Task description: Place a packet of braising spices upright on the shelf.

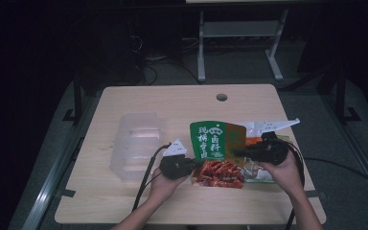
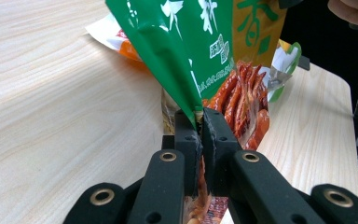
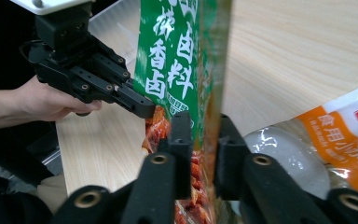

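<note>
A green and orange seasoning packet (image 1: 214, 141) with a clear window of red dried chillies (image 1: 219, 173) is held up off the wooden table (image 1: 172, 100) near its front. My left gripper (image 1: 197, 164) is shut on the packet's lower left edge; in the left gripper view the green film (image 2: 177, 51) is pinched between the jaws at my left gripper (image 2: 201, 123). My right gripper (image 1: 235, 153) clamps the packet's right side, with the packet (image 3: 177, 60) standing between its jaws at my right gripper (image 3: 204, 135). The left gripper (image 3: 147, 108) also shows farther off, touching the packet.
A clear plastic container (image 1: 136, 143) lies left of the grippers. Behind and under the right gripper lie an orange and white packet (image 3: 349, 135), a clear bag of pale contents (image 3: 284, 154) and a white packet (image 1: 270, 125). A cable hole (image 1: 221, 97) sits near the far edge.
</note>
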A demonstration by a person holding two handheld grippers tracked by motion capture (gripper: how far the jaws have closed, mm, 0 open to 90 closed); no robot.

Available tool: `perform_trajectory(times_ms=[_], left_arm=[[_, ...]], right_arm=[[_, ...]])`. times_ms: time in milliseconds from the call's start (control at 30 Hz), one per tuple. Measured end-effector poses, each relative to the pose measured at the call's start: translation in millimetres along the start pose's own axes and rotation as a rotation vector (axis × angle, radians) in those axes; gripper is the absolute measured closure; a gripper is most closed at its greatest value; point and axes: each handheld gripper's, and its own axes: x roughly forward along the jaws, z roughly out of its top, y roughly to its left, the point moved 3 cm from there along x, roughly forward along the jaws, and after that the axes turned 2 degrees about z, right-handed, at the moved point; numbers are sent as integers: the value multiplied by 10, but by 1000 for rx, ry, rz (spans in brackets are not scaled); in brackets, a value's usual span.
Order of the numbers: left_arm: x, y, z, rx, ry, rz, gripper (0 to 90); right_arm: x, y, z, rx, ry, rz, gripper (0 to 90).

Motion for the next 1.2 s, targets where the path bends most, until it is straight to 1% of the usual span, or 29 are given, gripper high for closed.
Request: perform_trajectory(times_ms=[67,133,200,233,267,333,367,400,467,500,533,567,767,800,933,1033,1067,1133,1200], left_arm=[[-6,10,-7,6,7,-1,853],[-8,8,-7,8,9,1,853],[-11,1,-6,13,9,2,852],[-15,1,-6,21,8,3,852],[-19,-8,-6,21,9,3,852],[-26,-8,-2,32,9,4,852],[-28,-14,-4,22,8,2,851],[-33,-14,-4,26,9,2,850],[-51,-19,-8,31,12,4,845],[-51,-19,-8,31,12,4,842],[-61,-23,-10,27,8,1,842],[-72,-29,-13,21,5,0,838],[-112,-34,-27,23,5,-16,846],[-117,-40,-26,23,3,-15,847],[-137,-45,-25,34,3,-11,849],[-151,-39,-21,34,2,-12,852],[-154,-34,-20,39,4,-11,852],[-159,-34,-20,42,4,-10,852],[-170,-38,-19,40,1,-9,850]], right_arm=[[43,4,16,-3,15,-5,714],[56,6,23,-4,19,-5,704],[98,8,47,-8,39,-11,679],[121,7,60,-13,46,-16,680],[153,19,84,-18,57,-24,679],[167,29,97,-20,61,-29,679],[177,41,112,-25,65,-39,681],[188,55,125,-30,66,-45,700],[216,101,150,-41,84,-49,824],[216,101,150,-41,84,-49,824],[218,126,159,-57,94,-67,882],[212,157,170,-64,100,-70,887],[193,219,174,-74,118,-57,886],[191,231,176,-75,126,-61,885],[181,244,190,-83,134,-60,881],[182,244,201,-79,131,-46,850],[181,249,207,-75,135,-43,855],[186,258,217,-85,138,-47,882],[185,272,224,-98,140,-54,888]])
